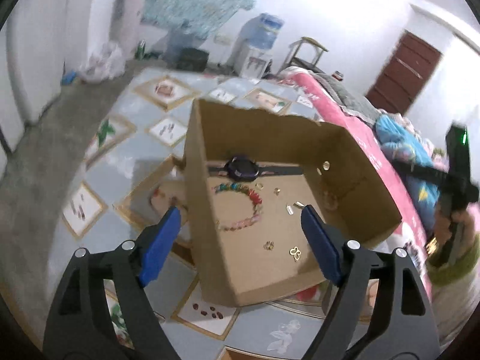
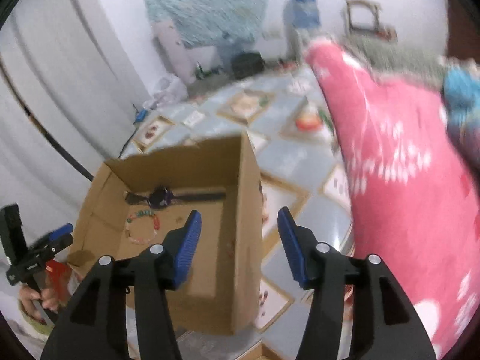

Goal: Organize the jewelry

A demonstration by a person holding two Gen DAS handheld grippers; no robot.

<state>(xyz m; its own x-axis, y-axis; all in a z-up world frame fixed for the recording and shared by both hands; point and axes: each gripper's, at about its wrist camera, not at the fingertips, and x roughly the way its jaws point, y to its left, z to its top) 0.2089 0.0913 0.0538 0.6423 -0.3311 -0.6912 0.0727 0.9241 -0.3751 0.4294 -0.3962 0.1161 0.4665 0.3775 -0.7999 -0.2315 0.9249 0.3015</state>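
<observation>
A: Where does the jewelry lie?

B: Inside the open brown cardboard box (image 1: pixel 264 129) on the tiled, picture-patterned floor (image 1: pixel 126 156). Against the far wall of the box lies a dark purple wristwatch with a black strap (image 1: pixel 241 169); just in front of it, a ring-shaped bracelet of multicoloured beads (image 1: pixel 240 207). To the right of the bracelet are scattered small gold pieces, among them a gold butterfly-shaped charm (image 1: pixel 295 253) and, near it, a gold flower-shaped charm (image 1: pixel 269 245).

A: And the left gripper?

B: The left gripper (image 1: pixel 240 219), black with blue pads, hangs above the box with its jaws spread wide and nothing between them; one pad is outside the left wall, the other over the box interior.

A: The right gripper?

B: The right gripper (image 2: pixel 238 219) is likewise wide apart and holds nothing. Its jaws straddle the right wall of the box as seen from its own camera.

A: What borders the scene?

B: A pink patterned blanket (image 2: pixel 405 165) on the bed beside the box. This view is blurred.
</observation>
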